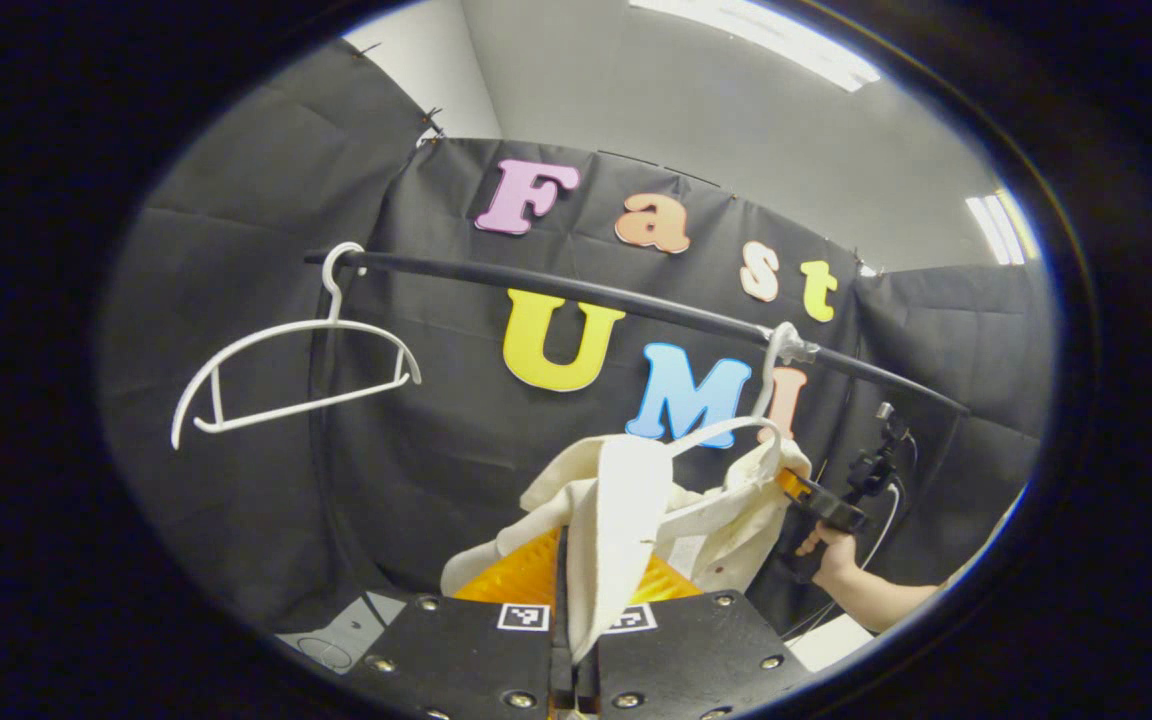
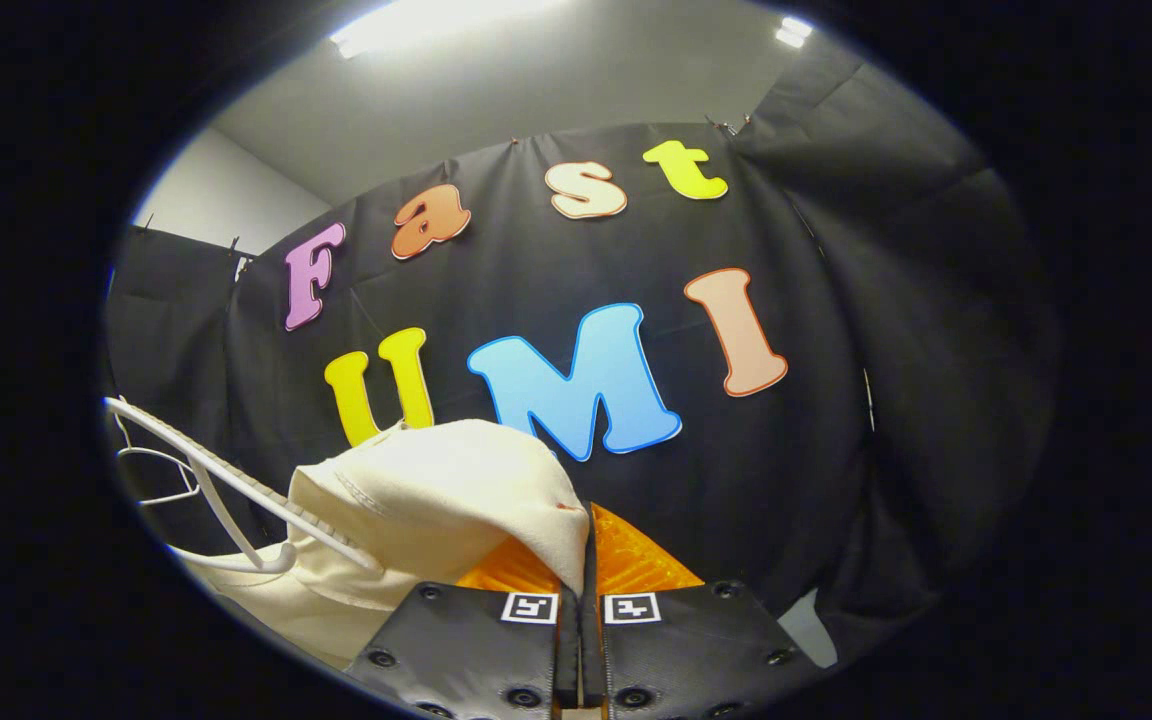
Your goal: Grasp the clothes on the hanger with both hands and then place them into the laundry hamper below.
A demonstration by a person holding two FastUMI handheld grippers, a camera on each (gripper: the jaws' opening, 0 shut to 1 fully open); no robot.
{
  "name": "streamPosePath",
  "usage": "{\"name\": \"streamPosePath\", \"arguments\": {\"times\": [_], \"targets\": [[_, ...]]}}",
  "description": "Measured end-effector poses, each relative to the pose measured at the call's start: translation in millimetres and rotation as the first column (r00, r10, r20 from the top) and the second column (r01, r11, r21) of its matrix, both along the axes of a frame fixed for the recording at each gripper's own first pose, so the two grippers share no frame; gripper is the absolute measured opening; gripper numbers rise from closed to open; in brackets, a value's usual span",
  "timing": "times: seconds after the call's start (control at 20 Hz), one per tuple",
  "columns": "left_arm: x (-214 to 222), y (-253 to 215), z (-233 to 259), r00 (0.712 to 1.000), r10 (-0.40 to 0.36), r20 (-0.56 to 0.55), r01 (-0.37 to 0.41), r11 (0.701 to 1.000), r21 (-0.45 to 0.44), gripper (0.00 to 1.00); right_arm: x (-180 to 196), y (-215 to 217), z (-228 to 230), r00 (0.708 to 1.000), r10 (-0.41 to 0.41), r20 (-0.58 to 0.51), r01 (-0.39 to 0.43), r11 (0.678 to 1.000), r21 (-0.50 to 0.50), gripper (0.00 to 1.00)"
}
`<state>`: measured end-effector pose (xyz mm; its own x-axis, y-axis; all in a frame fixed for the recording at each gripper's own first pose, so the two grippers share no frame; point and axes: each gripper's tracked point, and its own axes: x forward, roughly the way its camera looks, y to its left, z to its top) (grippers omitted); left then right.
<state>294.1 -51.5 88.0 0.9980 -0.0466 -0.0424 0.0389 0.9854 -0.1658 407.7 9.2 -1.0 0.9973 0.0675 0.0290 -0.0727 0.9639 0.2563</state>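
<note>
Left tool (image 1: 576, 600): in the left gripper view, at the bottom, both fingers closed together on a fold of cream cotton garment (image 1: 626, 500); the fabric passes down between the fingers.
Right tool (image 2: 584, 585): in the right gripper view, at the bottom, both fingers pressed together with the edge of the same cream garment (image 2: 436, 480) clamped between them.
Right tool, far aspect (image 1: 821, 505): in the left gripper view it sits at the right end of the garment, touching the cloth, held by a person's hand (image 1: 831, 552) with the forearm running toward the lower right edge.
Garment position: bunched up between the two tools, raised below the rail and partly draped over its hanger.
Loaded hanger: white plastic hanger (image 1: 726, 432), hook on the rail toward the rail's right end, one arm showing above the cloth. In the right gripper view its white arm (image 2: 236, 480) lies across the left part of the garment, touching it.
Spare hanger: second white plastic hanger (image 1: 296, 375), bare, hooked near the rail's left end, well apart from the garment.
Rail: black round metal bar (image 1: 586, 292), running from upper left down to the right, behind and above the garment.
Background: black cloth booth wall (image 1: 416, 440) behind the rail; white ceiling with strip lights (image 1: 756, 40) above.
</note>
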Motion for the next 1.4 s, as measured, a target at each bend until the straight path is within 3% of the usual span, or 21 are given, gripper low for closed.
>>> {"name": "streamPosePath", "arguments": {"times": [0.1,0.3,0.65,0.85,1.1,1.4], "targets": [[2.6,14.9,8.3,0.999,0.04,0.036,-0.038,0.997,-0.066,0.03,-3.2,4.6,1.1,1.0,0.004,-0.007,-0.004,1.0,-0.003,0.02],[2.4,26.9,15.8,0.997,0.007,0.076,0.002,0.993,-0.119,0.02,-8.3,5.5,8.6,1.0,0.001,0.015,-0.001,1.0,-0.021,0.03],[20.6,46.5,-28.6,0.999,-0.012,0.052,0.023,0.976,-0.218,0.02,-2.3,-7.0,-35.6,0.997,-0.028,-0.078,0.03,0.999,0.02,0.03],[21.3,50.4,-44.3,0.999,-0.02,0.05,0.028,0.985,-0.173,0.03,-9.4,-19.1,-50.4,0.992,-0.073,-0.1,0.075,0.997,0.012,0.03],[53.6,40.2,-82.9,0.998,-0.055,-0.02,0.05,0.979,-0.197,0.03,-4.5,-30.5,-83.2,0.976,-0.114,-0.185,0.117,0.993,0.004,0.0],[35.6,37.7,-100.8,0.997,-0.065,-0.046,0.055,0.979,-0.198,0.03,-57.8,-38.4,-95.7,0.968,-0.149,-0.201,0.148,0.989,-0.02,0.03]]}}
